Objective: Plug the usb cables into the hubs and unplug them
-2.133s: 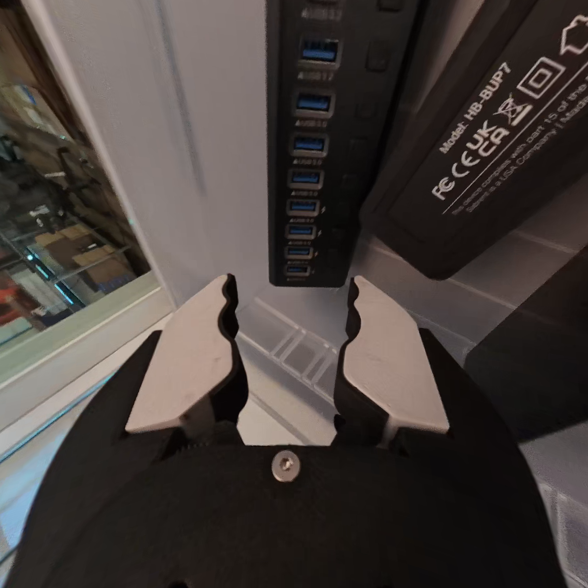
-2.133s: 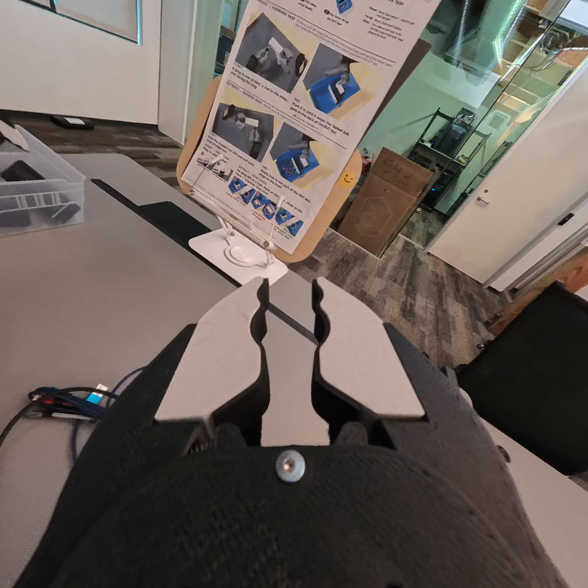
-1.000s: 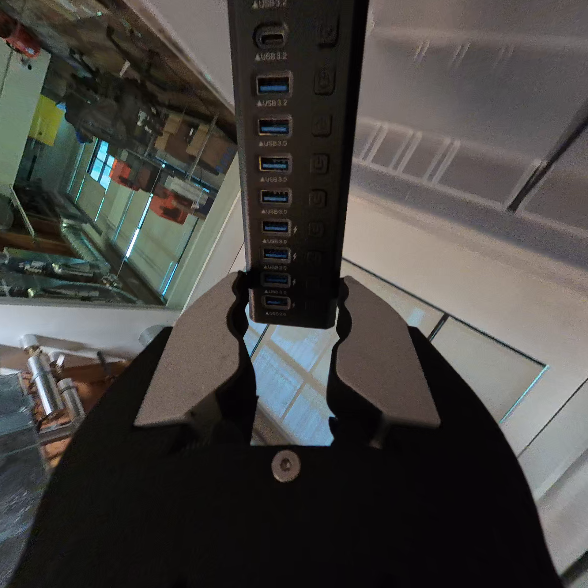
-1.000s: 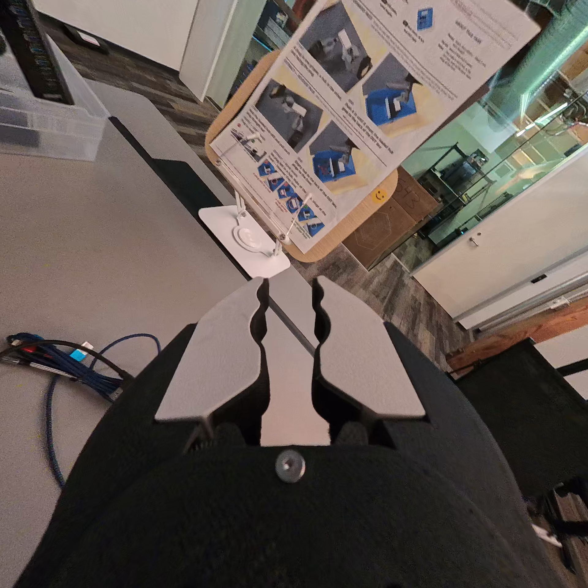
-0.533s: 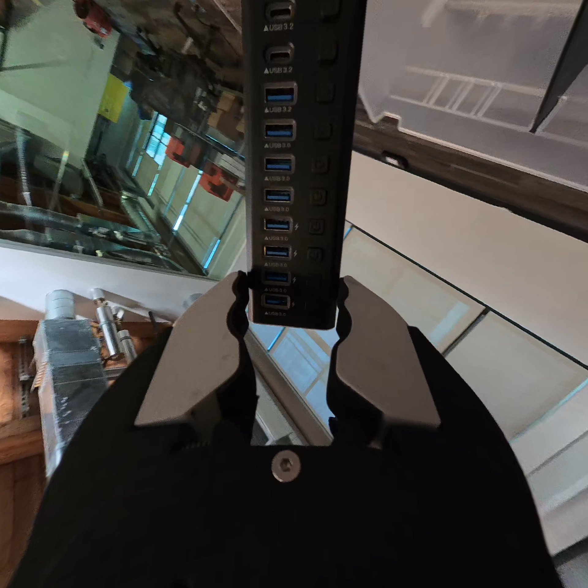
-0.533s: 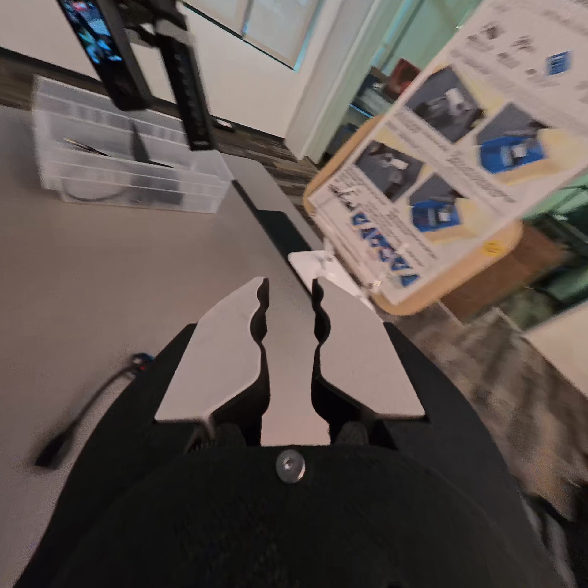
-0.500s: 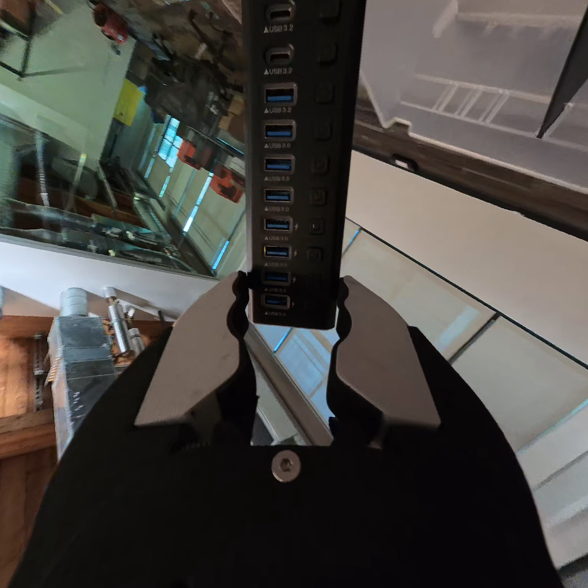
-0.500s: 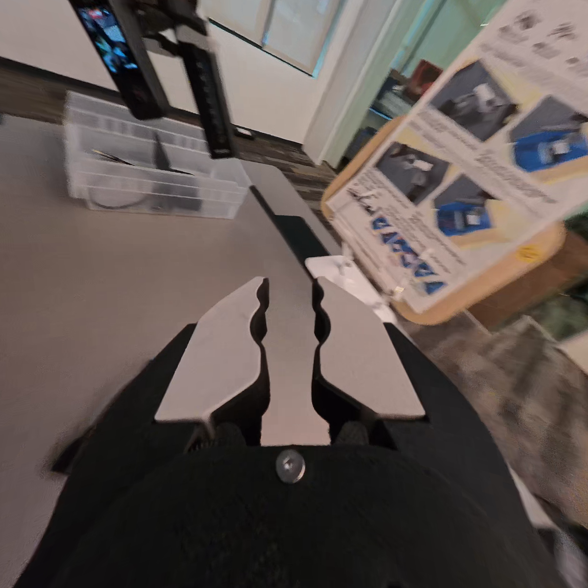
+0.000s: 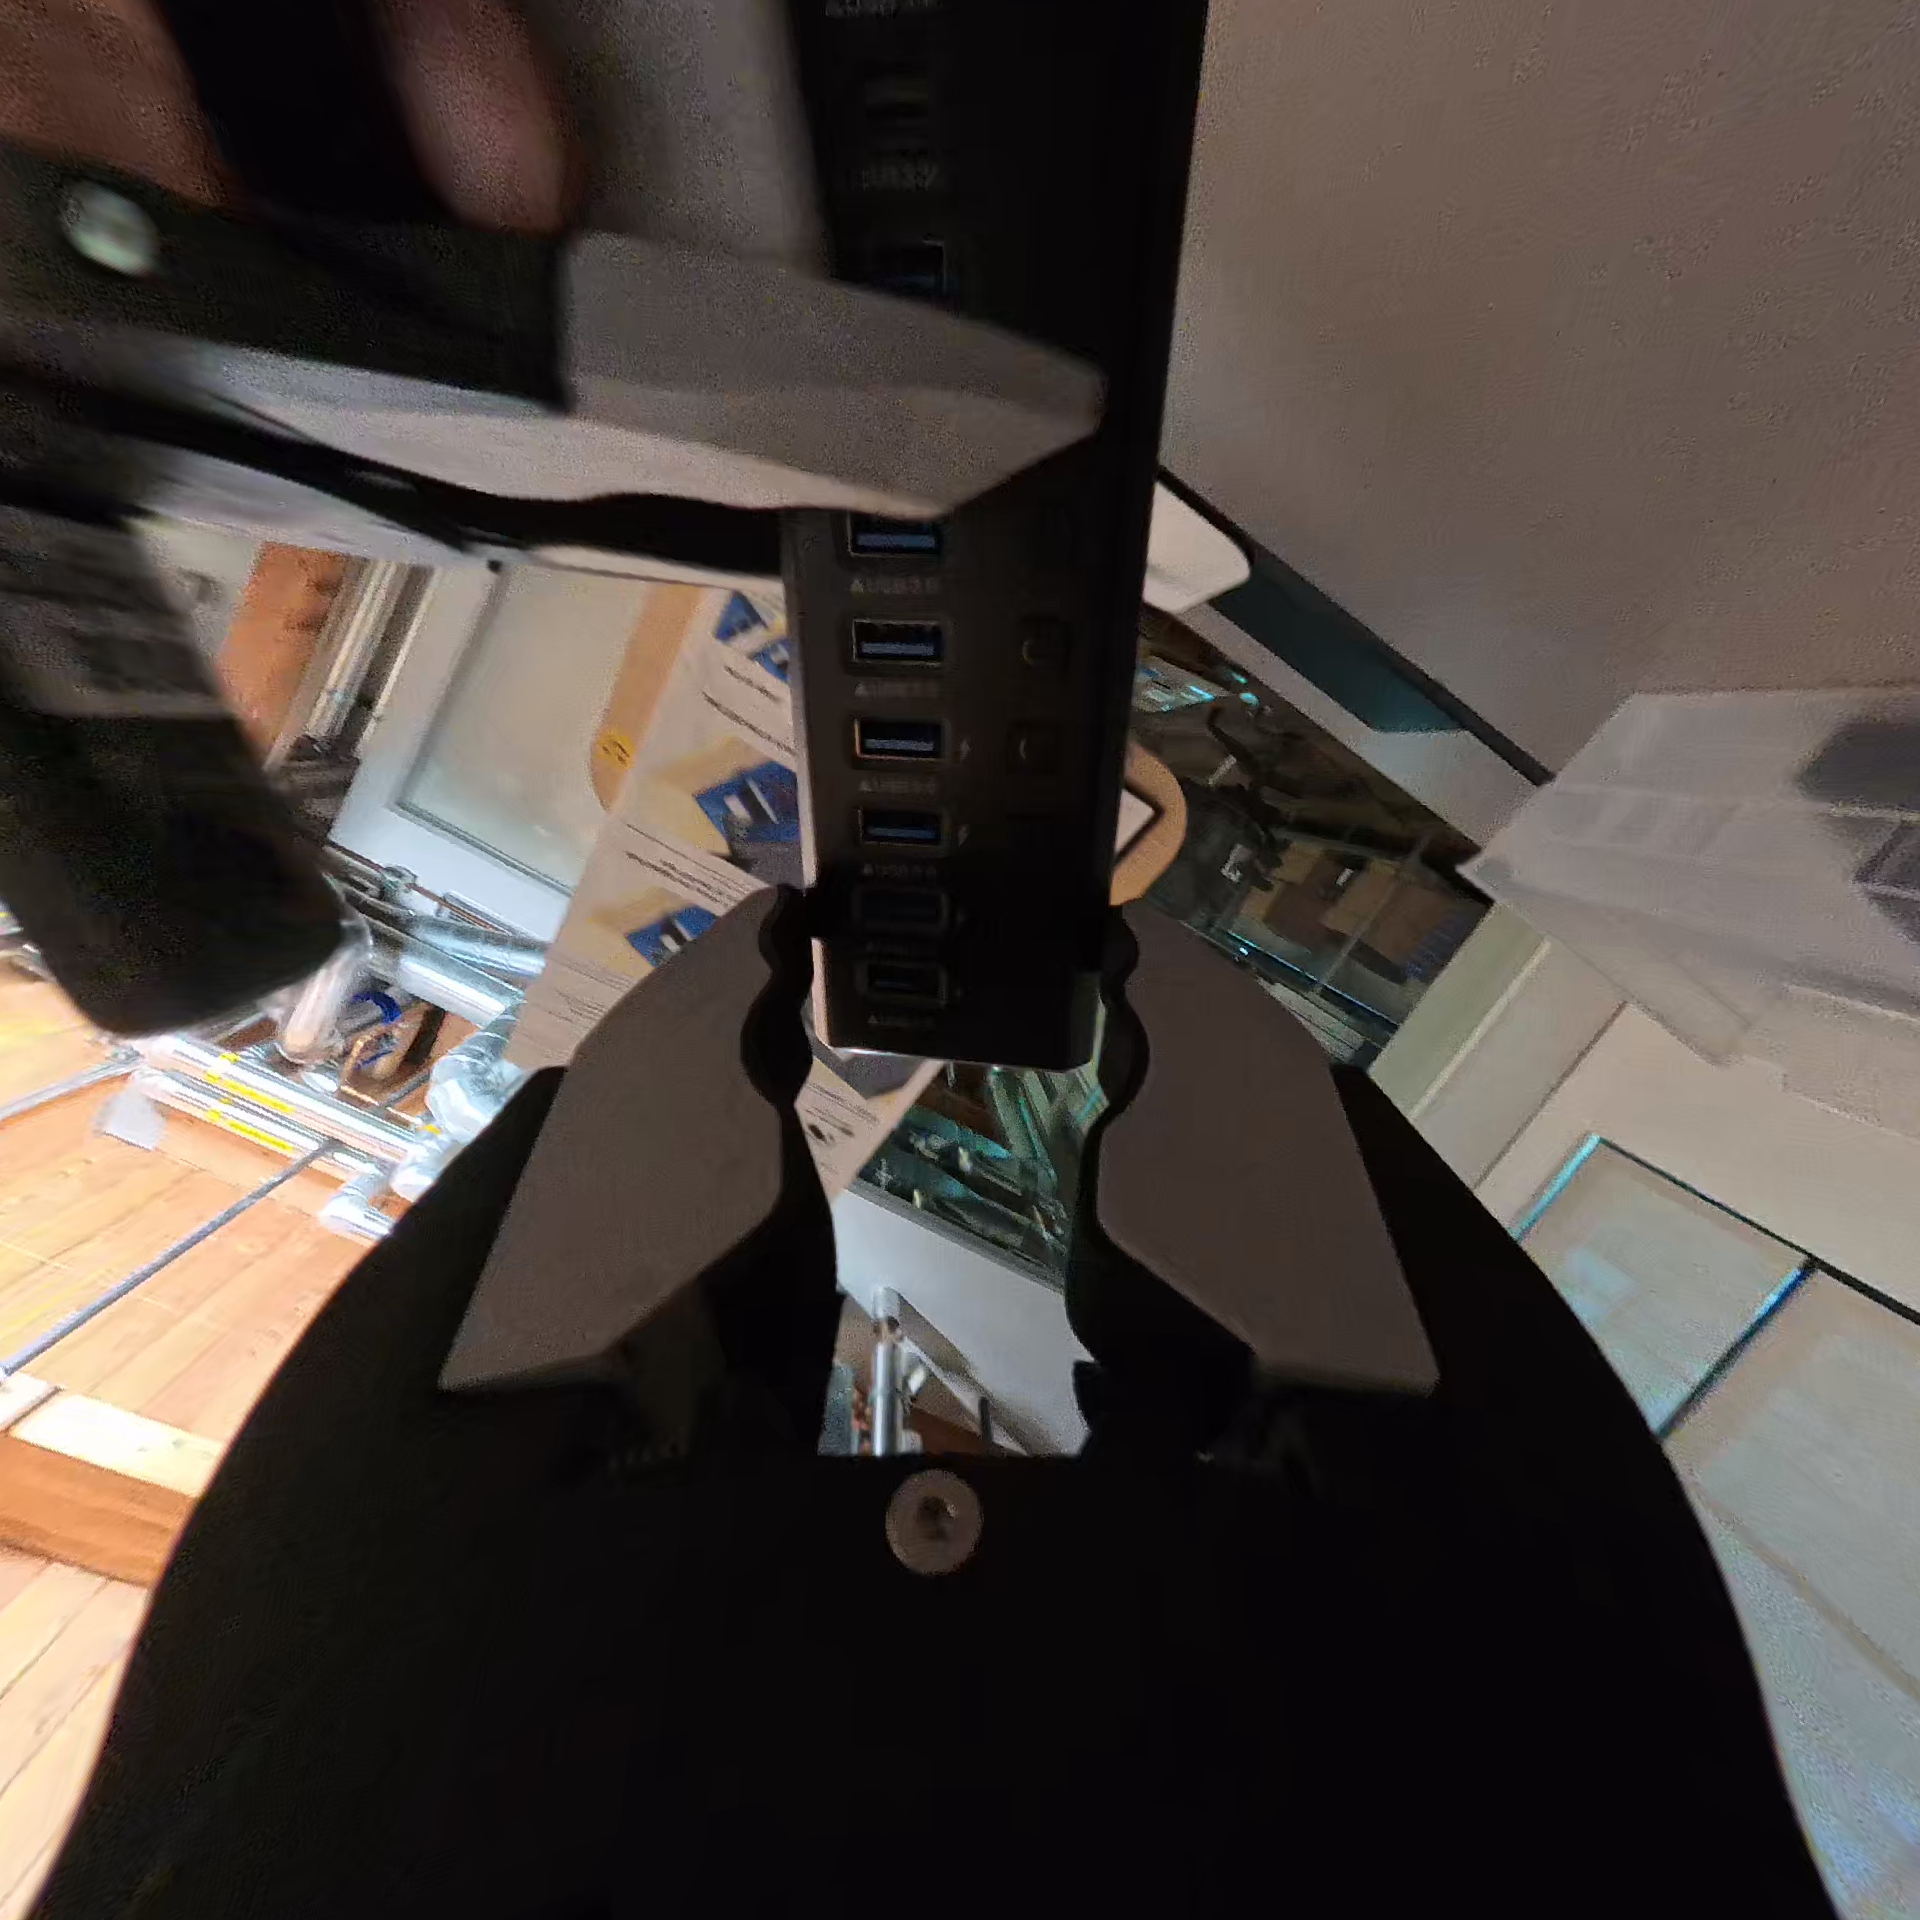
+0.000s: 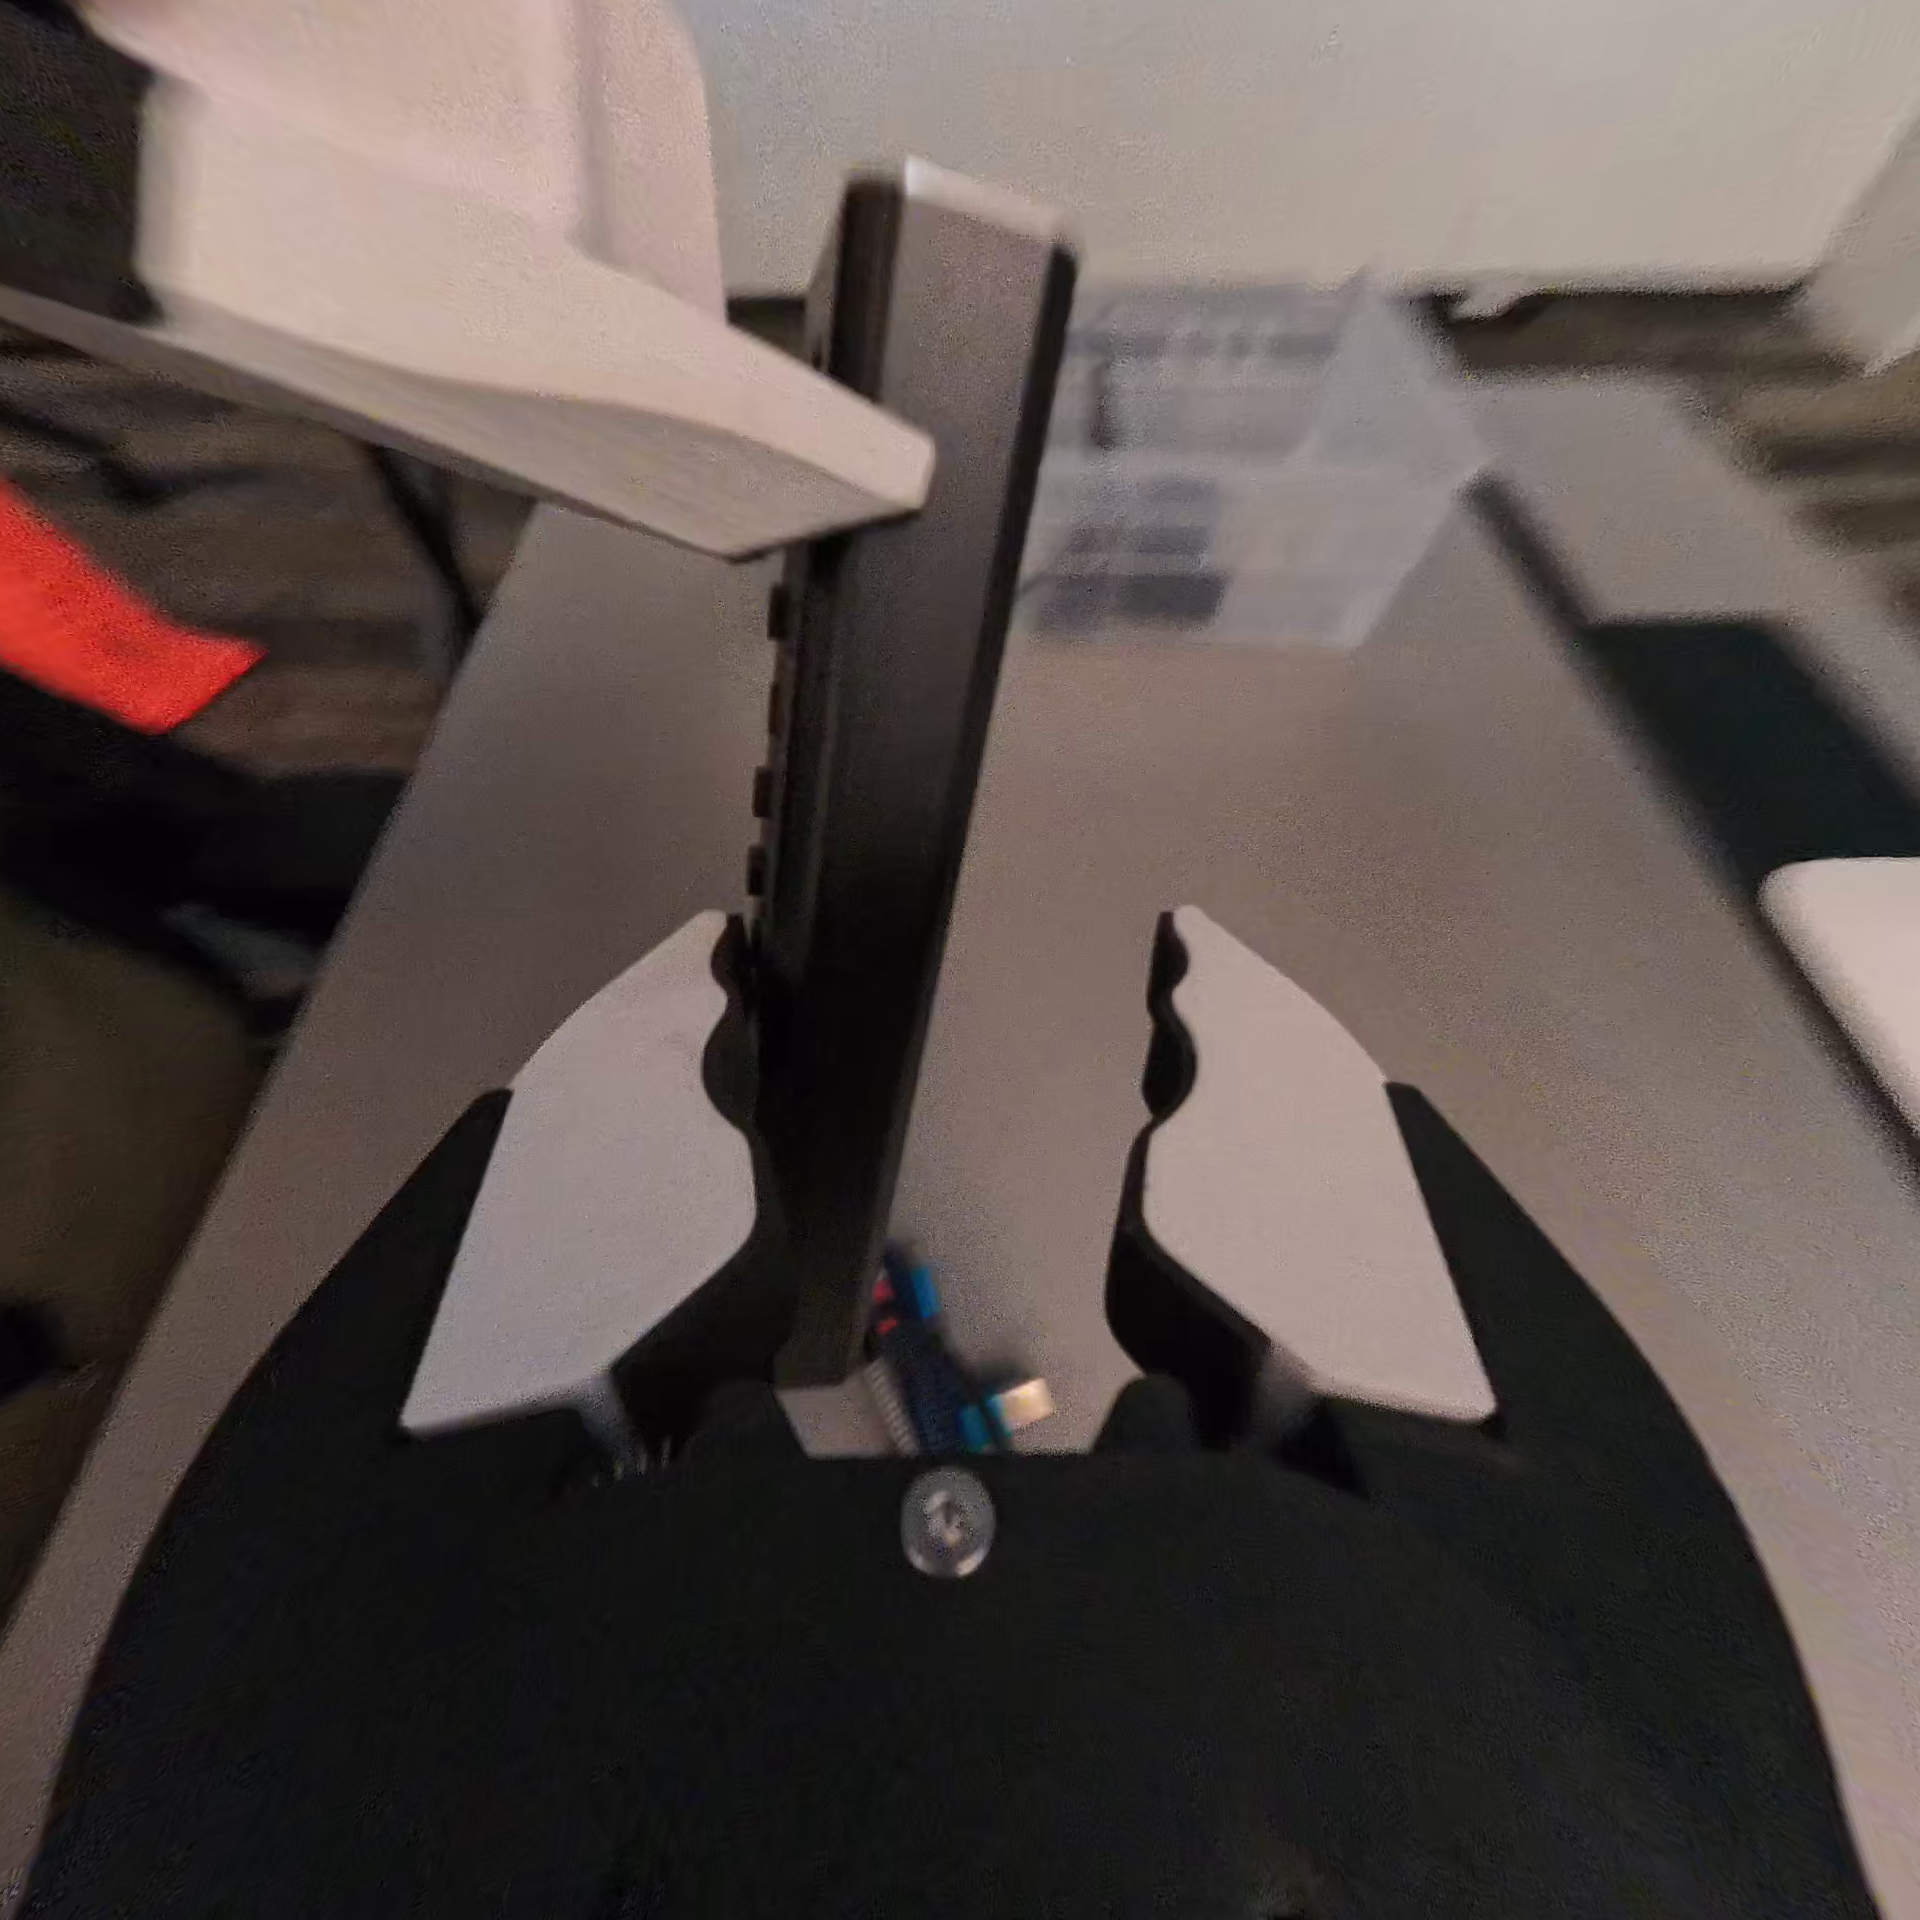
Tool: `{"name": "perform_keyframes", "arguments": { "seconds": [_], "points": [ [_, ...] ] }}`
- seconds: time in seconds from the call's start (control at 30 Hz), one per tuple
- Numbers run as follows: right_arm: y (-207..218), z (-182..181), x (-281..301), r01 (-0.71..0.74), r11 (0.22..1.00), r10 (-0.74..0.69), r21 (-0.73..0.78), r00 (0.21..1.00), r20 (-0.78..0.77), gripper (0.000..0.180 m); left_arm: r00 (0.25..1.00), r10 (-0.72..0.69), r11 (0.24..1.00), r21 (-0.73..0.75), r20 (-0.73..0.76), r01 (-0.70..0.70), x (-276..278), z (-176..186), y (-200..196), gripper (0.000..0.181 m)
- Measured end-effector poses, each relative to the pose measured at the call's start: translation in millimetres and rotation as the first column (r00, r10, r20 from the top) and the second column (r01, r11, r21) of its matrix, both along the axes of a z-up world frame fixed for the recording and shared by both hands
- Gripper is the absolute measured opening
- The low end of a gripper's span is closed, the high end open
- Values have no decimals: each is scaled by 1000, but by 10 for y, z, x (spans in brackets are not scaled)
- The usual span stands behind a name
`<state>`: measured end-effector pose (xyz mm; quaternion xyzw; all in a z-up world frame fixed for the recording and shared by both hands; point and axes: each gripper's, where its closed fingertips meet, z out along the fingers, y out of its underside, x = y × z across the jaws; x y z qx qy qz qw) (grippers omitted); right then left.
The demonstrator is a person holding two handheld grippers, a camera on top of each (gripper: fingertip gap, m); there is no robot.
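Observation:
My left gripper is shut on the near end of a long black USB hub with a row of blue ports and holds it in the air. My right gripper is open and straddles the same hub, whose button side touches the left finger. One right finger crosses the hub's port face in the left wrist view. One left finger shows against the hub's far end in the right wrist view. A bundle of blue USB cables lies on the table under the hub.
A grey table lies below. A clear plastic bin stands at its far end. A white stand base sits at the right edge. A person's hand holds the right gripper. An instruction sheet stands behind the hub. My hands' fingertips stand some 6 centimetres from each other.
My left gripper grasped the hub in the bin and carried it over the table. My right gripper swung left, opened wider and came around the hub.

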<state>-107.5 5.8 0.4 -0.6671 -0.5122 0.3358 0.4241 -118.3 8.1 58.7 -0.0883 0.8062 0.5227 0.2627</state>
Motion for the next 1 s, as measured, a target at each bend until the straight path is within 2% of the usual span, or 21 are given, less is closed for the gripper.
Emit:
{"name": "perform_keyframes", "arguments": {
  "seconds": [0.03,0.07,0.17,0.23,0.27,0.3,0.33,0.37,0.4,0.43,0.47,0.5,0.57,0.63,0.67,0.73,0.83,0.87,0.9,1.0],
  "points": [
    [-162,-90,-36,-117,991,118,-71,993,8,55,1000,-3,1000,-6,-11,3,52,-36,-36,52],
    [-233,-124,-35,-173,978,174,-112,985,-2,31,1000,6,1000,1,-15,-6,73,-50,-28,53],
    [-89,-76,-4,-134,986,125,-102,988,-88,30,999,-6,999,36,47,5,114,37,70,53],
    [12,-44,23,-90,991,77,-103,989,-123,30,972,72,997,-18,222,-69,100,230,149,54],
    [65,-32,45,-67,992,52,-104,989,-141,30,926,137,990,-80,351,-116,79,361,187,60],
    [97,-15,66,-62,992,43,-110,985,-170,30,844,220,973,-172,490,-154,42,490,218,61],
    [107,8,84,-72,990,46,-125,978,-205,30,720,330,935,-316,610,-161,1,565,226,63],
    [118,46,97,-83,987,47,-135,967,-250,29,566,467,859,-501,680,-107,-14,572,196,65],
    [111,62,100,-102,984,58,-149,960,-276,29,410,606,741,-671,682,20,16,547,129,66],
    [101,95,94,-121,981,68,-152,947,-313,29,273,725,606,-774,632,183,59,533,63,67],
    [91,128,82,-138,977,74,-165,936,-345,30,155,814,492,-806,560,329,63,528,41,68],
    [100,146,68,-138,974,66,-178,930,-361,30,64,876,404,-802,477,440,23,490,53,69],
    [127,169,49,-116,978,42,-173,922,-384,30,-70,943,298,-730,326,615,-89,360,102,78],
    [36,212,28,-190,963,89,-194,895,-437,30,-52,982,150,-574,183,805,-50,231,7,66],
    [19,249,22,-209,958,94,-197,877,-472,30,-34,994,84,-522,106,849,-20,132,0,66],
    [-10,301,13,-248,946,106,-209,846,-523,30,42,999,-32,-484,10,874,81,-70,-11,64],
    [-22,283,-8,-266,941,117,-210,836,-536,30,159,987,-154,-408,-23,900,282,-142,-75,59],
    [-40,260,-15,-278,938,131,-206,837,-532,30,161,987,-152,-414,-14,898,313,-163,-55,51],
    [-79,262,-13,-303,933,155,-193,825,-543,30,155,987,-127,-436,29,891,323,-183,-15,28],
    [-89,148,-11,-299,925,153,-235,858,-489,30,189,975,-113,-464,120,879,391,-200,24,27]
  ]
}}
